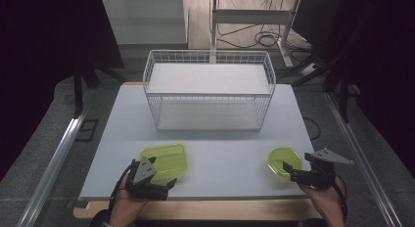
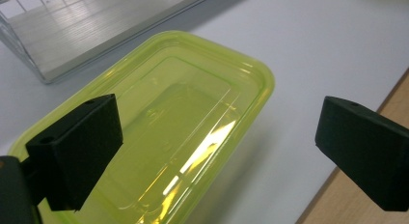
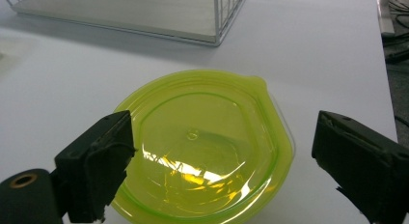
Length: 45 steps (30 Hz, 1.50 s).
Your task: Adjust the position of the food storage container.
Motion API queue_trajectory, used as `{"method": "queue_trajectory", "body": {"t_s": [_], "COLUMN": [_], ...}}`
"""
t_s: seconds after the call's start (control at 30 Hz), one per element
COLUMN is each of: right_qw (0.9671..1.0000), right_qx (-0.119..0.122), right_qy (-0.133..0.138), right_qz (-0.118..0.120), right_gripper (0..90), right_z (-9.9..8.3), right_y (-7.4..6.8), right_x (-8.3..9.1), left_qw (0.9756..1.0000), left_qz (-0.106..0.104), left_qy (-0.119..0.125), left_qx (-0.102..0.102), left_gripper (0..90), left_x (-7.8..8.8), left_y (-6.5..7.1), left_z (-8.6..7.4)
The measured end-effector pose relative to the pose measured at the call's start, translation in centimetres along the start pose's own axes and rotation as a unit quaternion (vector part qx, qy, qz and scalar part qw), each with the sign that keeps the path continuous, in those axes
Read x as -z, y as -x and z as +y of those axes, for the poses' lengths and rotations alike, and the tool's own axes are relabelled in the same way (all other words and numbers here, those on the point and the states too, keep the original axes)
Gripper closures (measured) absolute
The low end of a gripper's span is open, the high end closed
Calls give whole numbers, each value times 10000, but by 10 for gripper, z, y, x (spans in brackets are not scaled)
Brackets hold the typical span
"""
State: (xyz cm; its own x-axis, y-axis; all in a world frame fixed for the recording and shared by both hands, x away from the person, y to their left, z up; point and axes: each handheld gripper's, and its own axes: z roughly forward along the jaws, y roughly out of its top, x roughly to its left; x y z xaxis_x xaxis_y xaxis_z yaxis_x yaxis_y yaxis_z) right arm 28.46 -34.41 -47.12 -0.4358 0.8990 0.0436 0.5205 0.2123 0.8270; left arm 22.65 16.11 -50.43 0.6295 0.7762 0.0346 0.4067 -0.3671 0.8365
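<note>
My white table (image 1: pixel 205 153) carries a two-tier white wire rack (image 1: pixel 209 90) at its far middle, both shelves bare. Nearer me sit two translucent yellow-green plastic containers: the rectangular container (image 1: pixel 165 157) toward my left and the smaller round container (image 1: pixel 284 161) toward my right, well apart from each other and both clear of the rack.

My left gripper (image 1: pixel 157 184) hangs just at the near edge of the rectangular container, jaws spread wide; in the left gripper view one jaw stands over the rectangular container (image 2: pixel 169 132) and the other over bare table, gripping nothing. My right gripper (image 1: pixel 293 172) hovers at the near edge of the round container, jaws likewise wide, straddling the round container (image 3: pixel 202 147) without pressing it.

I judge the work barely begun: both containers lie ungrasped on the table, so gripping, lifting and, presumably, shelving them all remain.
</note>
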Motion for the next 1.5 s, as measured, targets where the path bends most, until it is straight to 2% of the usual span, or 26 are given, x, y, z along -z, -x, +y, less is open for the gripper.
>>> {"method": "queue_trajectory", "body": {"t_s": [0.2,0.47,0.63,0.77,0.9,1.0,1.13,1.33,1.4,1.5], "right_qw": [10000,9999,9996,9992,9982,9964,9931,9863,9845,9846], "right_qx": [-49,163,250,365,550,738,964,1309,1380,1401], "right_qy": [-46,-23,-88,-83,-96,-62,-151,-275,-322,-340], "right_qz": [-4,-38,57,112,227,411,654,960,1032,990], "right_gripper": [142,204,258,326,450,562,698,851,888,892], "right_z": [1,3,4,6,8,10,10,12,13,14], "right_y": [1,-4,-9,-13,-18,-23,-31,-43,-46,-49], "right_x": [1,3,2,4,5,7,5,0,-1,-2], "left_qw": [10000,10000,9999,9998,9997,9996,9995,9994,9994,9994], "left_qz": [-2,28,58,69,99,130,132,133,131,139], "left_qy": [23,27,25,21,-6,-27,-40,-73,-77,-81], "left_qx": [-18,-77,-133,-164,-220,-253,-270,-300,-299,-302], "left_gripper": [37,39,38,38,38,36,35,35,35,35], "left_x": [1,1,1,0,0,-1,-2,-2,-2,-2], "left_y": [-1,-1,0,1,1,2,2,2,2,2], "left_z": [-1,-2,-2,-2,-2,-2,-2,-2,-2,-2]}}
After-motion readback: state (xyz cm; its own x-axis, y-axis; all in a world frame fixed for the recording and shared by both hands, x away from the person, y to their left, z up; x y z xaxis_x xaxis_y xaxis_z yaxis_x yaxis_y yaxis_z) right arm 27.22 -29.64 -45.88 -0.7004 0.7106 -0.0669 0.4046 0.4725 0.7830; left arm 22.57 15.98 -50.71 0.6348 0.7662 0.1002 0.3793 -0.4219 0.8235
